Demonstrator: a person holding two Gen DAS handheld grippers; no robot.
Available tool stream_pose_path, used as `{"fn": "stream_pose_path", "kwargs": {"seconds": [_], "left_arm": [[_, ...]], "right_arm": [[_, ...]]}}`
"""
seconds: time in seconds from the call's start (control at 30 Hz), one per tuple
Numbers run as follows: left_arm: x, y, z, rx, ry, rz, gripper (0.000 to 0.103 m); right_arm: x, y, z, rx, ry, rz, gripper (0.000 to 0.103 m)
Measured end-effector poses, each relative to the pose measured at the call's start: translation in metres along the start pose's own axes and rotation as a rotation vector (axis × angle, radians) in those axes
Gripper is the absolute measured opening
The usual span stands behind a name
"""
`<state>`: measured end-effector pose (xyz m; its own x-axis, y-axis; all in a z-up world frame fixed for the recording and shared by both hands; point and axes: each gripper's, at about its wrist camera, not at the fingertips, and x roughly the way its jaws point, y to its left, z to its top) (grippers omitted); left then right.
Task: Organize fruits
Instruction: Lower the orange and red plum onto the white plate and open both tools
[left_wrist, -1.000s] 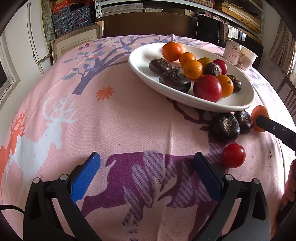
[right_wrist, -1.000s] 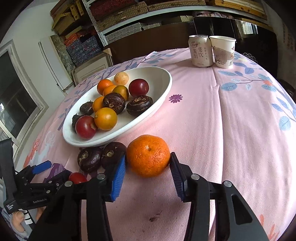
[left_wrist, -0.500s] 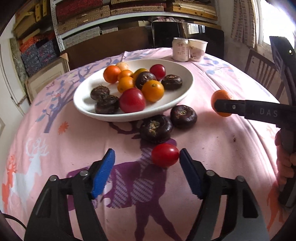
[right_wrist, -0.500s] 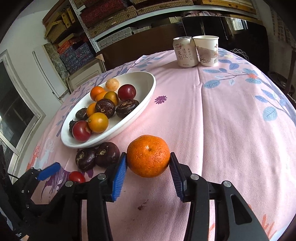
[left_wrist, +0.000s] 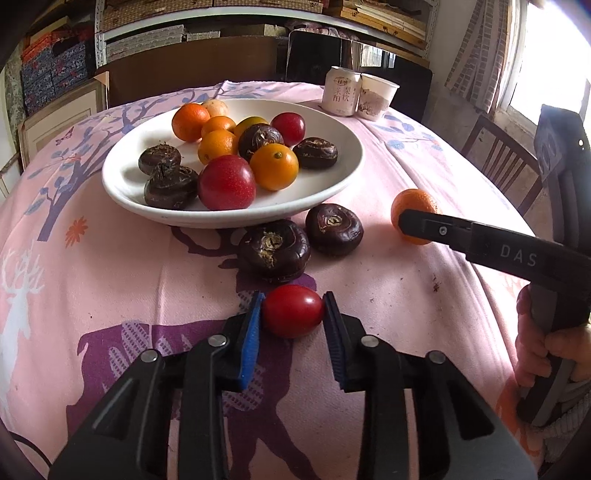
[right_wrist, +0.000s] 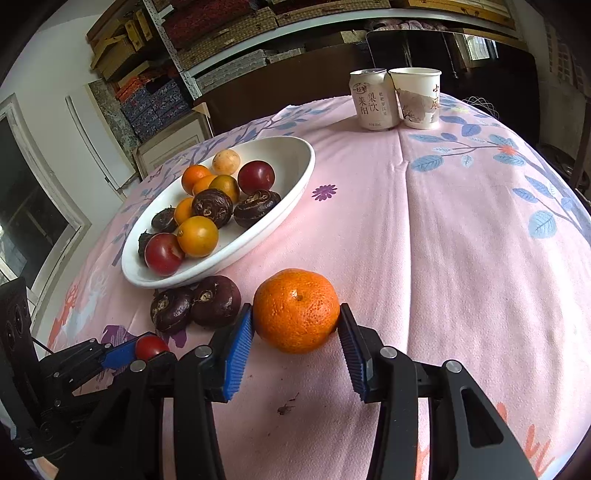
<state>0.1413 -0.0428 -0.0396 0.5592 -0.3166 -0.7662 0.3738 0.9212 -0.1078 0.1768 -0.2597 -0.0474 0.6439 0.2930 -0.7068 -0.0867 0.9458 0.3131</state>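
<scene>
Left gripper (left_wrist: 292, 308), jaws just closed, gripped a red tomato (left_wrist: 292, 310) on the table (left_wrist: 406, 295) near its front edge; right gripper (right_wrist: 296, 321) clamped an orange (right_wrist: 295, 308) beside the white bowl (right_wrist: 291, 173)

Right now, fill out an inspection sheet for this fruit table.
Surface: pink printed tablecloth, a dark speck near the front.
Job's things: white plate holding mixed fruit; two dark fruits and the rest loose beside it.
Clutter: drink can and paper cup at the far edge.
Grippers: left tongs have just closed on the small red fruit; right tongs shut on the tangerine.
Cables: one dark lead.
Surroundings: shelves, boxes, chair, window.
</scene>
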Motion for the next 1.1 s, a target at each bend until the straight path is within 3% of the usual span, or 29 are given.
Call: {"fn": "stream_pose_path", "kwargs": {"seconds": [0.13, 0.23, 0.4, 0.7, 0.87, 0.93, 0.97, 1.1], "left_arm": [[-0.007, -0.002, -0.003, 0.011, -0.019, 0.006, 0.031], [-0.028, -0.002, 0.0, 0.024, -0.085, 0.028, 0.031], [-0.052, 0.027, 0.033, -0.035, -0.169, 0.089, 0.031], [-0.021, 0.071, 0.114, -0.127, -0.196, 0.141, 0.031], [0.011, 0.085, 0.138, -0.131, -0.169, 0.165, 0.031], [0.023, 0.093, 0.137, -0.165, -0.166, 0.159, 0.047], [0.028, 0.096, 0.134, -0.177, -0.161, 0.161, 0.064], [0.025, 0.101, 0.125, -0.169, -0.162, 0.193, 0.07]], "right_arm": [[-0.005, -0.001, 0.0, 0.006, -0.017, 0.006, 0.046], [-0.019, -0.002, -0.001, 0.012, -0.065, 0.022, 0.046], [-0.04, 0.009, 0.013, -0.013, -0.162, 0.059, 0.046], [0.002, 0.05, 0.063, -0.103, -0.128, 0.057, 0.046], [0.028, 0.055, 0.07, -0.13, -0.089, 0.06, 0.046], [0.038, 0.054, 0.069, -0.135, -0.045, 0.076, 0.048], [0.041, 0.052, 0.067, -0.121, -0.035, 0.078, 0.048], [0.026, 0.051, 0.066, -0.111, -0.093, 0.083, 0.055]]}}
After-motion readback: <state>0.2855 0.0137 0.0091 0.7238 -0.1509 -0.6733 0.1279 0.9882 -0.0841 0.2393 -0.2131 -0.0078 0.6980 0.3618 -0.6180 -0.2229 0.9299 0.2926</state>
